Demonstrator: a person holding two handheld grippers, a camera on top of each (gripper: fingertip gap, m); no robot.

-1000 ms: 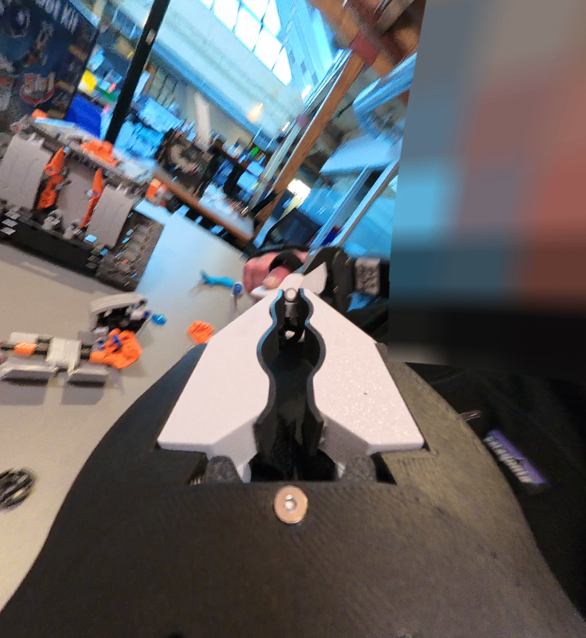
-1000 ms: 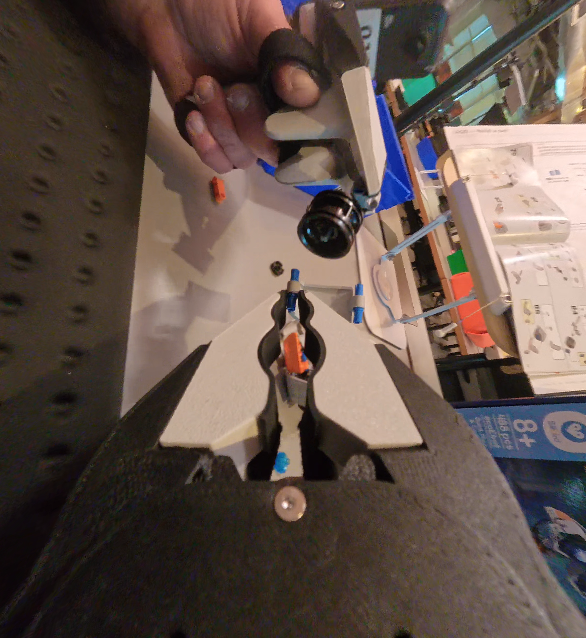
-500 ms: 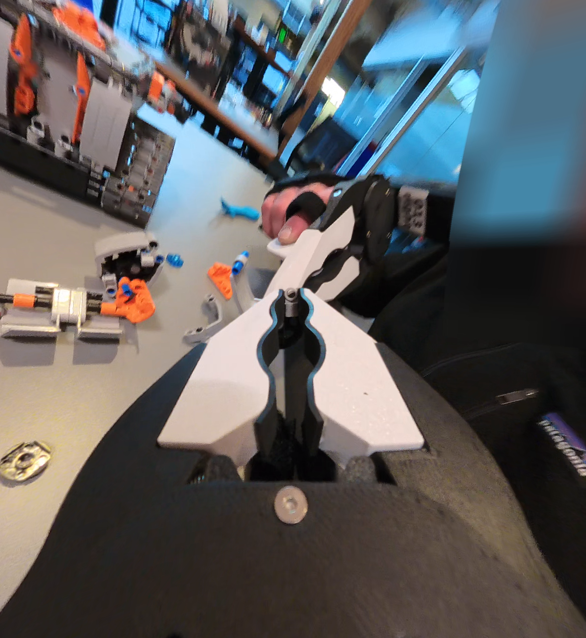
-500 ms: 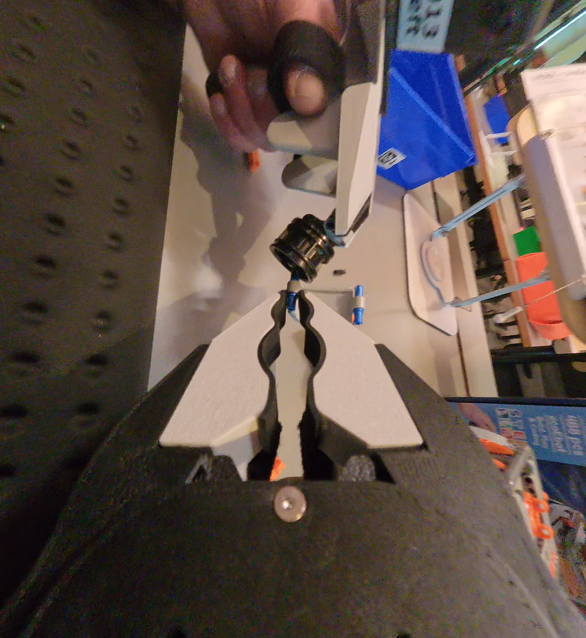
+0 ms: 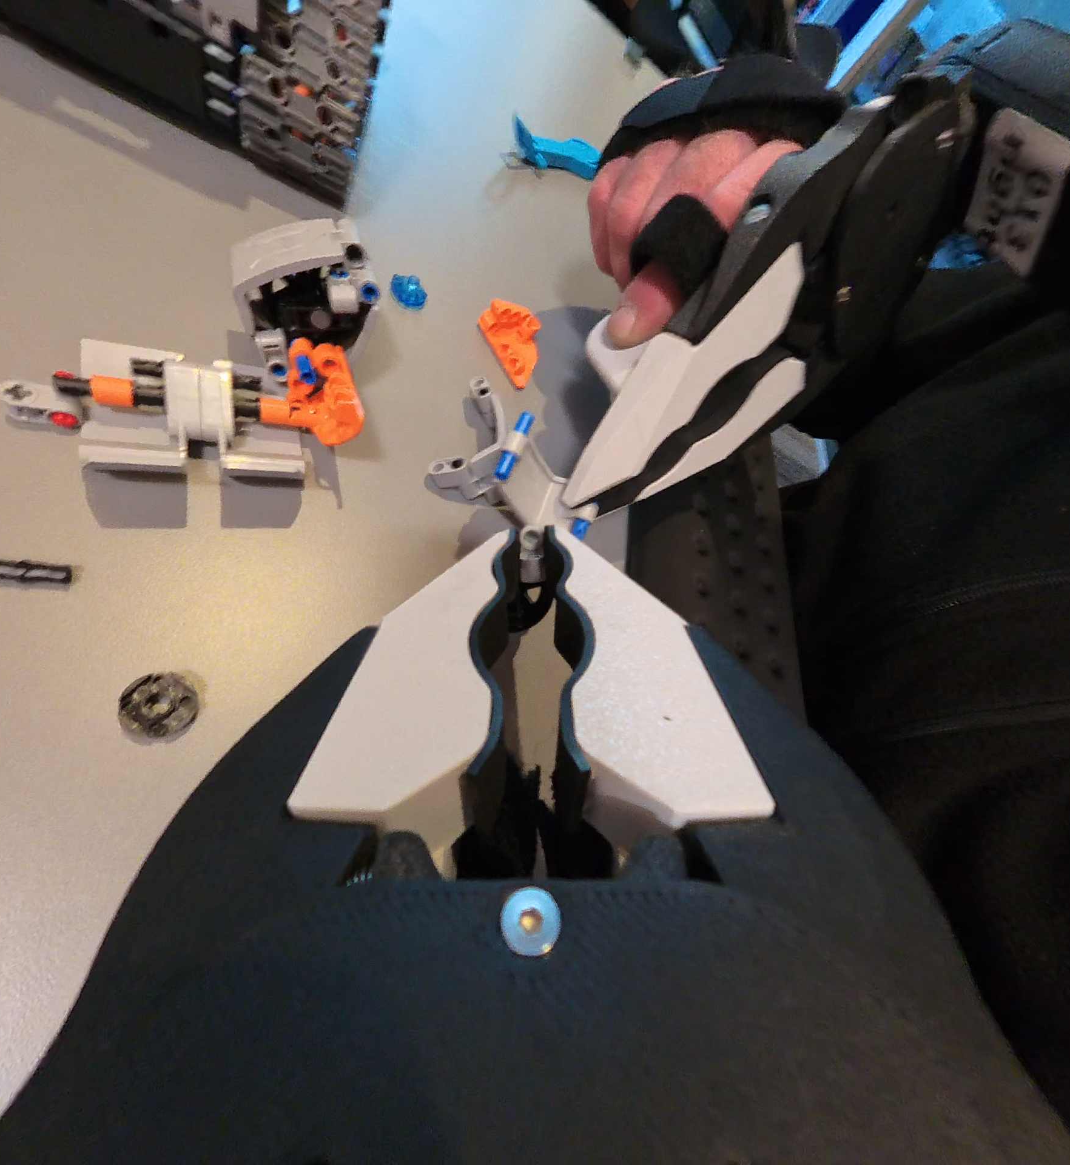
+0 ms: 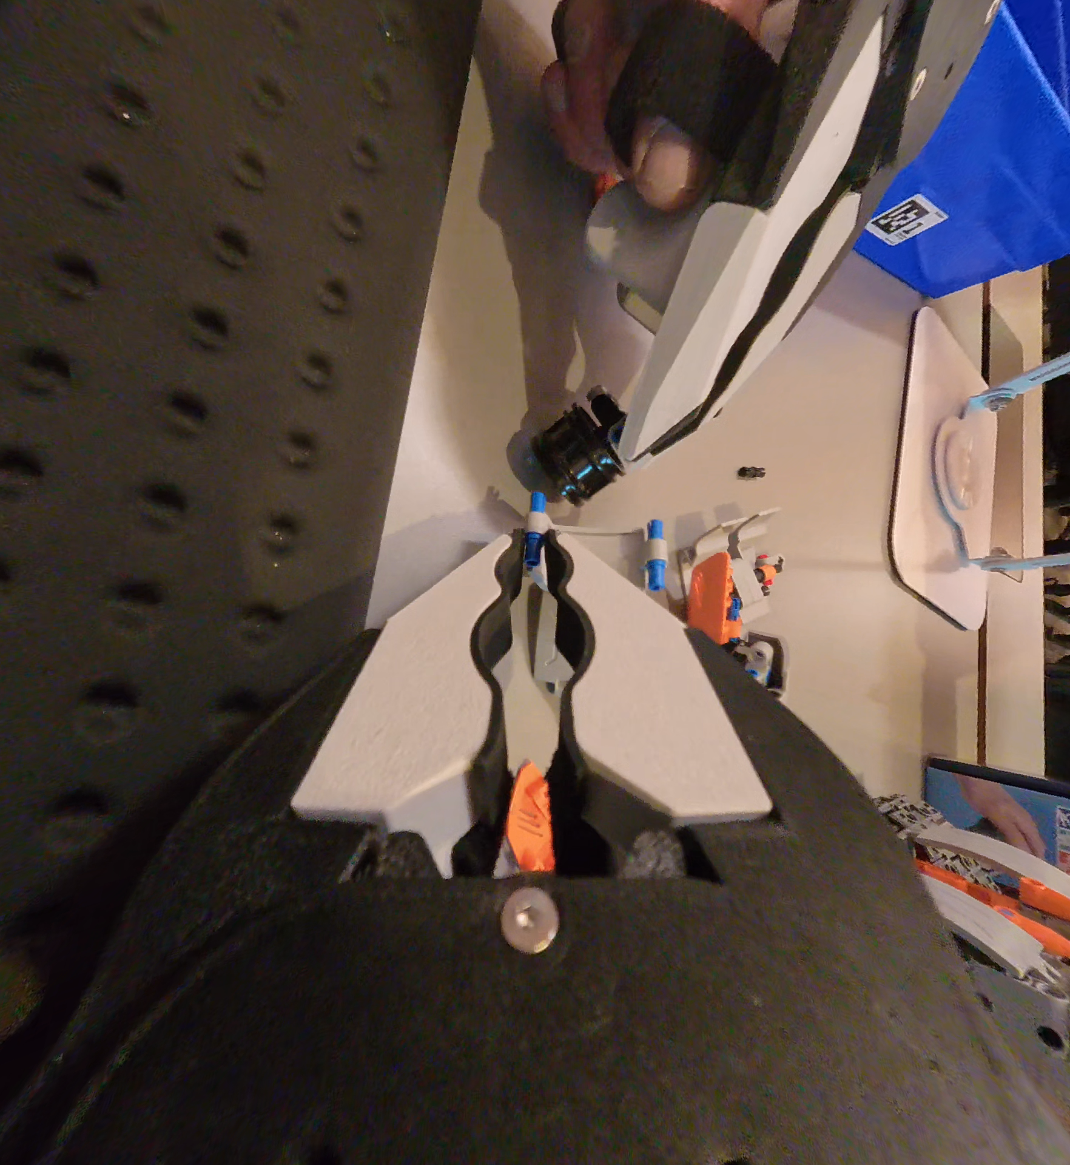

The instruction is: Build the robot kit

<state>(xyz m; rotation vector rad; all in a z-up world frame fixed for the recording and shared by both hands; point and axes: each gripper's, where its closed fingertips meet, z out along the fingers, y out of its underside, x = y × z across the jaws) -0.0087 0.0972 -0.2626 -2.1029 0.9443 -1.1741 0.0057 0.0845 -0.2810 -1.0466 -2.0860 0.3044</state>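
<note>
1. My left gripper [image 5: 531, 547] is clamped on a small black wheel [image 6: 576, 455], gripping the grey stub at its hub.
2. My right gripper [image 6: 535, 547] pinches a blue pin set in a curved grey frame piece [image 5: 488, 463], which carries a second blue pin farther along.
3. The wheel sits just beside the free end of the pinched blue pin, both held above the pale worktop [image 5: 110, 189].

Left wrist view bright, cool daylight, blurred far edges; right wrist view dimmer, warm-toned; both bowed by wide-angle distortion.
</note>
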